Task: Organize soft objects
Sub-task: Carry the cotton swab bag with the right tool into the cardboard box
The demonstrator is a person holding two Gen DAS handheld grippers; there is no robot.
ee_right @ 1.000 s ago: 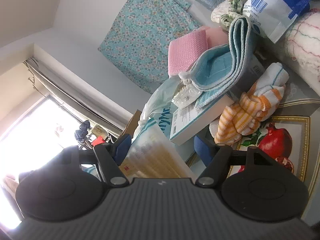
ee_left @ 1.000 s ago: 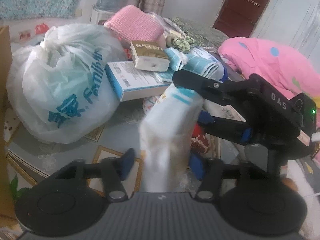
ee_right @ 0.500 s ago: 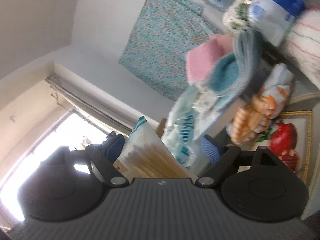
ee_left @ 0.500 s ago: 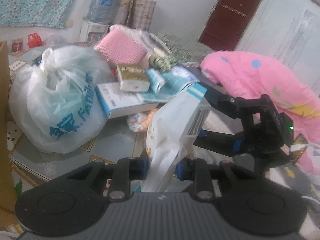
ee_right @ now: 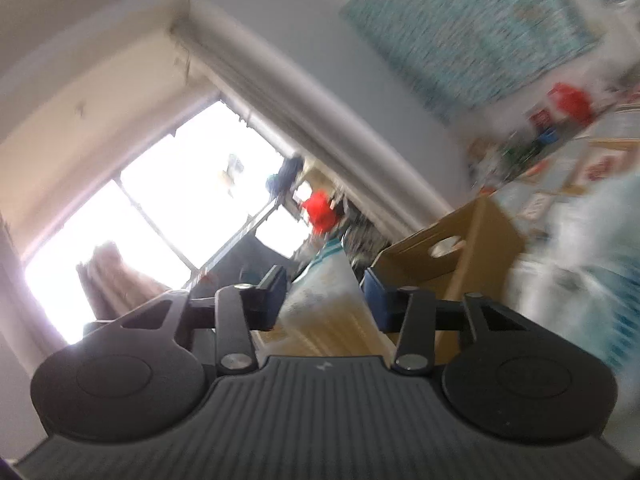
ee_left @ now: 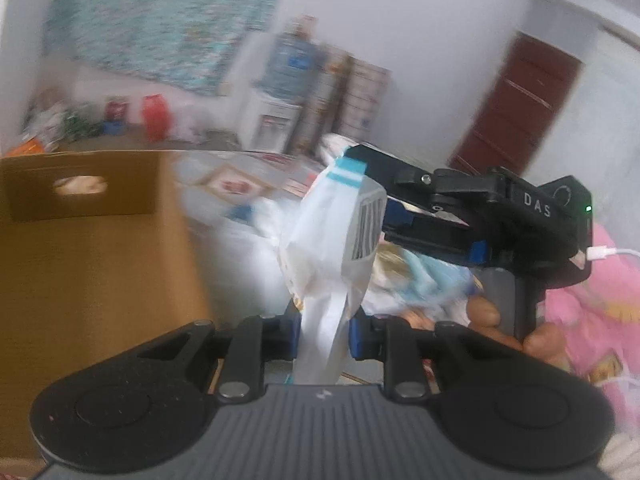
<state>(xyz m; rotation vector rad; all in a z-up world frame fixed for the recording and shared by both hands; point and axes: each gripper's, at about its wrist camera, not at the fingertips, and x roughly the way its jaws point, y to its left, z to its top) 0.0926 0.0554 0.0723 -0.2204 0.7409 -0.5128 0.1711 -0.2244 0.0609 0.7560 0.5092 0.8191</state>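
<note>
While both views are blurred, these points read clearly.
Left gripper [ee_left: 322, 330]: fingers pinched narrow on the lower end of a white plastic packet [ee_left: 334, 240].
Right gripper [ee_right: 322, 298]: fingers closed on the packet's upper end, by its teal stripe [ee_right: 328, 250].
Packet: held in the air between the two grippers, crumpled at the left grip.
Cardboard box [ee_left: 92, 248]: just left of the packet, hand-hole in its flap.
Pink blanket [ee_left: 600, 300]: at right, behind the right gripper.

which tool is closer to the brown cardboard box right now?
Left, likely. Brown cardboard box sits immediately left of the left tool; the right tool, gripping the same white plastic packet, is farther right.
</note>
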